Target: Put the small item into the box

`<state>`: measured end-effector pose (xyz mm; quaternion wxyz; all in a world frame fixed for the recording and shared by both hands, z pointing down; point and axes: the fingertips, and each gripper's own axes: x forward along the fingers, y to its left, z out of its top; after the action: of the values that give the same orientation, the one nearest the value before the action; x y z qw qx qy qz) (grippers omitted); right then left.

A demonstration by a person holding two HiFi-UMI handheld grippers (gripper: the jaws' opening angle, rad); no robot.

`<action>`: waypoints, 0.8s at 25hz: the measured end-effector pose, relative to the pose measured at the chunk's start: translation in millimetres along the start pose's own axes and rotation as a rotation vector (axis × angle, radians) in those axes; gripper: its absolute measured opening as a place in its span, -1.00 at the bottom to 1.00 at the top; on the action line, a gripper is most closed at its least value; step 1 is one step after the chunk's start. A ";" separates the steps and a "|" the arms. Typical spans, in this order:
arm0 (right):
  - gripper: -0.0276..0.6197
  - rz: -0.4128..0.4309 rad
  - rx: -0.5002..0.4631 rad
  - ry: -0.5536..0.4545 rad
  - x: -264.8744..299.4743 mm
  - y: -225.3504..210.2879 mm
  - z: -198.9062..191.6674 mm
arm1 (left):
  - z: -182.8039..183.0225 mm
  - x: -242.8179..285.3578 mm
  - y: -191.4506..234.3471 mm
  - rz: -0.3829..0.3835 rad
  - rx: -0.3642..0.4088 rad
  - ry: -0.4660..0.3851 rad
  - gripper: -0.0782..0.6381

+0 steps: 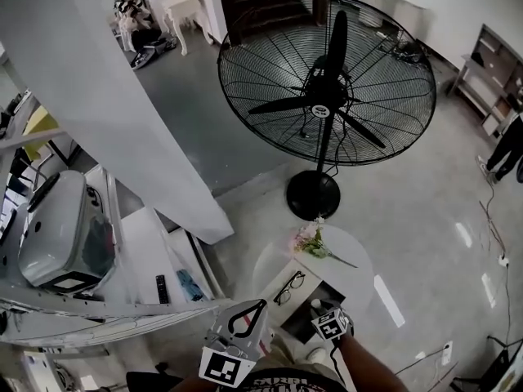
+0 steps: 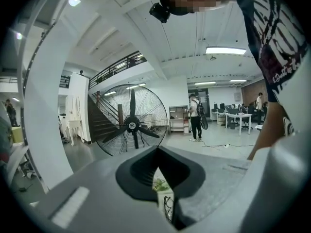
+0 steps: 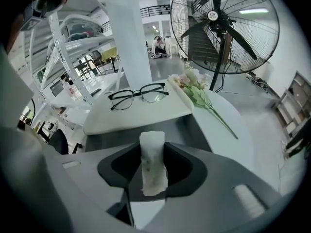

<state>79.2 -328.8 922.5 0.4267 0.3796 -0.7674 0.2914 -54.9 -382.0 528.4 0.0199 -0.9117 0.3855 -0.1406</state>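
The small item (image 3: 153,171) is a white folded piece, and my right gripper (image 3: 153,147) is shut on it, pointing steeply down. Just below and beyond it lies the dark grey inside of the open box (image 3: 112,140). The box's white lid (image 3: 146,113) lies beyond the opening with a pair of black-framed glasses (image 3: 138,95) on it. In the head view the right gripper (image 1: 319,309) hangs over the box (image 1: 301,323) on the round white table (image 1: 355,264). My left gripper (image 1: 261,304) is beside it on the left, shut and empty (image 2: 156,150).
A spray of pale flowers (image 1: 311,239) lies on the table past the lid. A large black standing fan (image 1: 327,96) stands on the floor behind the table. White shelving (image 1: 98,243) stands at the left. A person (image 2: 196,116) stands far off.
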 end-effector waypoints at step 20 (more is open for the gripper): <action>-0.82 -0.003 0.002 -0.311 -143.2 -8.4 34.1 | 27.0 -45.4 -18.0 0.160 -0.169 -0.069 -0.78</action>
<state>121.1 -311.8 782.1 0.3025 0.4216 -0.8235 0.2292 -65.1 -339.2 494.2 -0.0329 -0.8808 0.4665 -0.0741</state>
